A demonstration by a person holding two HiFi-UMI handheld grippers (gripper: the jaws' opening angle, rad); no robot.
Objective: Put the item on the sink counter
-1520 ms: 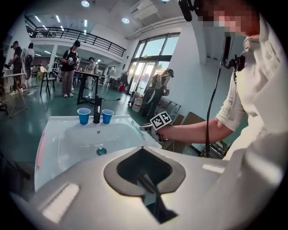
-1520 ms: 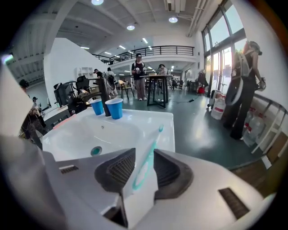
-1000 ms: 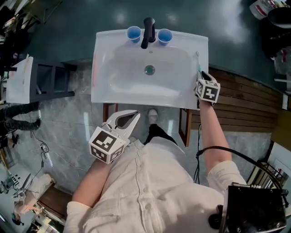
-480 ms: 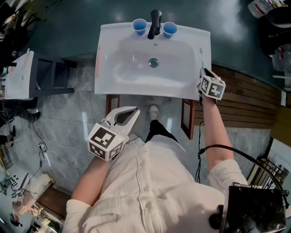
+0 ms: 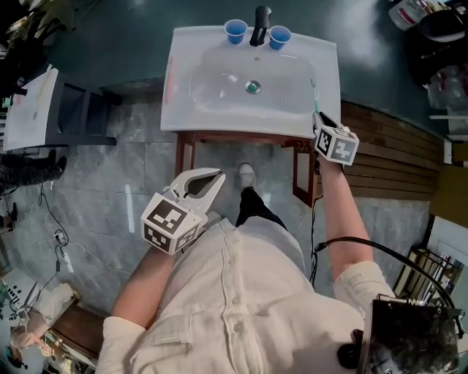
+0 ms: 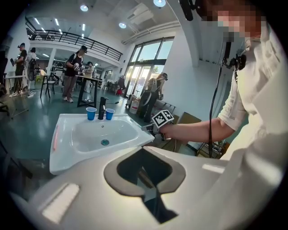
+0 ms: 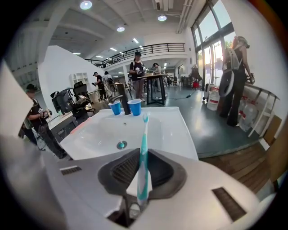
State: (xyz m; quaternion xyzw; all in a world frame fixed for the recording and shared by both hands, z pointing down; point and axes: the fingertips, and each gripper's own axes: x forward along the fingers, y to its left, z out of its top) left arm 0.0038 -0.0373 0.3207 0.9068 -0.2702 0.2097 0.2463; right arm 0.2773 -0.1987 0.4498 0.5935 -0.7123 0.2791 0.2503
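Beside the white sink counter [image 5: 183,120] on grey tiles [image 5: 139,168], right gripper [image 7: 140,167] clamps a toothbrush [image 7: 144,137]; left gripper [image 5: 213,181] closed.

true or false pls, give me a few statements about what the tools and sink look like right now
1. The right tool grips a teal and white toothbrush. True.
2. Two blue cups stand either side of the black faucet at the back of the sink. True.
3. The left tool carries one of the cups. False: nothing is between its jaws, and it is held by the person's body, short of the sink.
4. The toothbrush lies loose in the basin. False: it is clamped between the right tool's jaws, brush end out over the sink's right rim.
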